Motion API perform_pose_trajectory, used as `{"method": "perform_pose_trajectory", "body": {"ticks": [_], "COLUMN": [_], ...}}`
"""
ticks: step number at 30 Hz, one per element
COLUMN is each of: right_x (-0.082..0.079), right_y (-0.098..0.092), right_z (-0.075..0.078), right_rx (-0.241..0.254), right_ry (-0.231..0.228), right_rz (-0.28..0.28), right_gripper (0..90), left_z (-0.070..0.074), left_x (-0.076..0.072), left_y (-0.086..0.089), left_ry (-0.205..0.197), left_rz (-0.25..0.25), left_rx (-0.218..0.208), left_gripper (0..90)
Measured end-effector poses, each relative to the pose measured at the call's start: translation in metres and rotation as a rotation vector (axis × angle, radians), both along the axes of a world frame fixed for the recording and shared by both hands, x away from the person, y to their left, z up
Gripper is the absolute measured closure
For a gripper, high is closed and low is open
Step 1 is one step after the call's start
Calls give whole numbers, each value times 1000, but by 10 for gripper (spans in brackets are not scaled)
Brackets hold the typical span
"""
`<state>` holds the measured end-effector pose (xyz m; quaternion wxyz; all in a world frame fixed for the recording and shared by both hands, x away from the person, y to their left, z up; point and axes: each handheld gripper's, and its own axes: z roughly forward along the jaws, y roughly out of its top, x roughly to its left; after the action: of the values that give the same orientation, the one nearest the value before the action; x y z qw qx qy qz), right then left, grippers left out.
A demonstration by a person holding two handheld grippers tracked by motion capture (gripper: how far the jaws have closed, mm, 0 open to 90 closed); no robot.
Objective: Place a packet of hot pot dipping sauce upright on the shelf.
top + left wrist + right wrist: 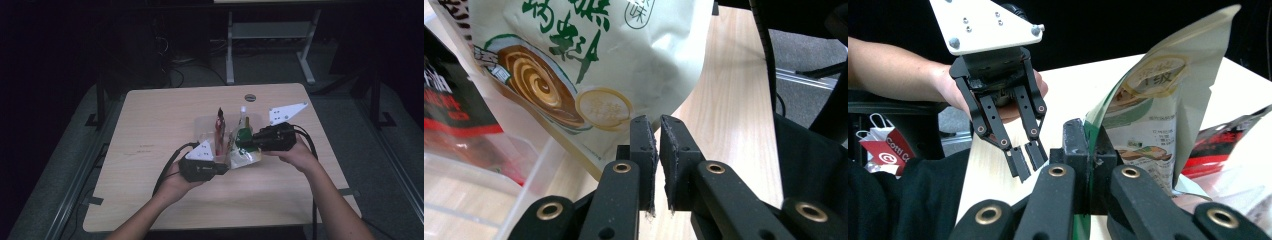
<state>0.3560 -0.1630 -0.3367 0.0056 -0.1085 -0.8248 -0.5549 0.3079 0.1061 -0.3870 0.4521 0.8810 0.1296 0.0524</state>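
Both tongs sit over the middle of the table (150, 150), which carries a clear plastic bin (202, 125) at about 1 o'clock from my left hand (175, 182). Next in size is the green-and-white snack pouch (245, 142), standing up at the bin's near-right edge, with a red-and-black packet (220, 127) upright inside the bin at the pouch's 9 o'clock.

My right gripper (1089, 150) is clamped on the pouch's green edge, the film pinched flat between the 2 pads. My left gripper (656, 125) holds nothing: its jaws stand a narrow slit apart, with the pouch's lower corner just at their 11 o'clock and not between them.

I judge the step in hand as the right tong carrying the pouch alone, either into or out of the bin; I cannot tell which. My next move calls for keeping the pinch firm, since the slick film could slide, and clearing the bin wall without tipping the red packet.
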Motion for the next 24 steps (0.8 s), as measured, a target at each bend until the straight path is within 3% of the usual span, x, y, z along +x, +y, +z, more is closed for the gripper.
{"method": "perform_pose_trajectory", "body": {"ticks": [7, 15, 20, 24], "right_x": [9, 20, 30, 38], "right_y": [-10, -18, -17, -17], "right_z": [3, 11, 15, 15], "right_rx": [-4, -2, -19, -29], "right_ry": [-2, -15, -25, -18], "right_rz": [-41, -69, -91, -101], "right_gripper": [900, 900, 900, 900], "left_z": [-1, -9, -18, -26], "left_x": [-5, -9, -12, -16], "left_y": [-5, -2, 7, 20], "left_ry": [-5, 61, 136, 162], "left_rz": [-27, -51, -63, -60], "left_rx": [21, 51, 95, 148], "left_gripper": [797, 686, 538, 465]}}
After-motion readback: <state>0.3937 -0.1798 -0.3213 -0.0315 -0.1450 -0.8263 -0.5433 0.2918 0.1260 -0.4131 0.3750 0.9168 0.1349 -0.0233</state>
